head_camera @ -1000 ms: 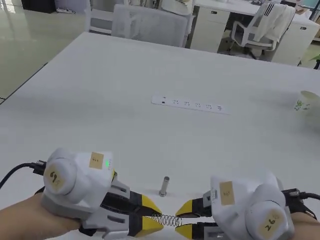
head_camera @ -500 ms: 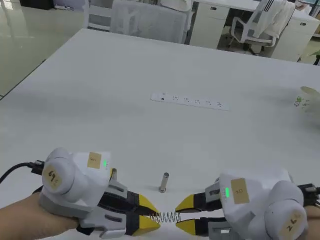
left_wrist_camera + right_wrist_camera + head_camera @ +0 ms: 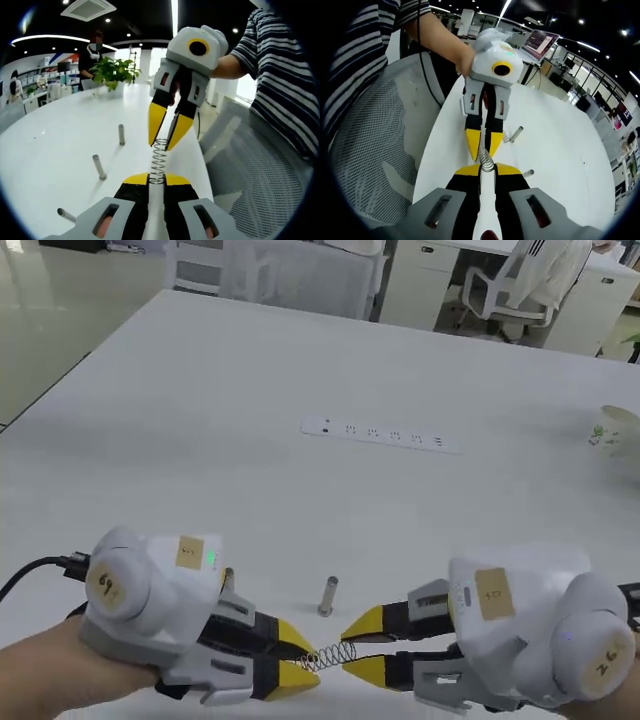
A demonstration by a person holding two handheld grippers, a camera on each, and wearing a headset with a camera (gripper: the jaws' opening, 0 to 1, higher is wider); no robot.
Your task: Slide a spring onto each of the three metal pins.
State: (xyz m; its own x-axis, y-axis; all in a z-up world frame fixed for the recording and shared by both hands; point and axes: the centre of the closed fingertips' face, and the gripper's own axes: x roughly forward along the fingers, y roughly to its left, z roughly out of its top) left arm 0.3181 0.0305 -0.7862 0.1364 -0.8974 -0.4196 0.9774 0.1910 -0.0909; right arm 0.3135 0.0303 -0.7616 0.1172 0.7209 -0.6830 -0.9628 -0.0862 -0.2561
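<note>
A short coil spring (image 3: pixel 331 656) is stretched between my two grippers near the table's front edge. The left gripper (image 3: pixel 297 662) is shut on its left end. The right gripper (image 3: pixel 358 648) pinches its right end between yellow fingertips. In the left gripper view the spring (image 3: pixel 158 160) runs up from my own jaws to the right gripper (image 3: pixel 162 144). In the right gripper view the spring (image 3: pixel 486 162) joins my jaws to the left gripper (image 3: pixel 484 149). One upright metal pin (image 3: pixel 327 596) stands just behind the spring. A second pin (image 3: pixel 228 580) peeks from behind the left gripper. Three bare pins (image 3: pixel 121 134) stand on the table.
A white power strip (image 3: pixel 380 436) lies mid-table. A paper cup (image 3: pixel 612 427) stands at the far right edge. Office chairs and desks lie beyond the table. A small coil, perhaps another spring (image 3: pixel 506 136), lies beside a pin (image 3: pixel 516 134).
The spring has lifted a little and now slants up toward the right gripper, which has risen and rolled slightly. The left gripper has barely moved.
</note>
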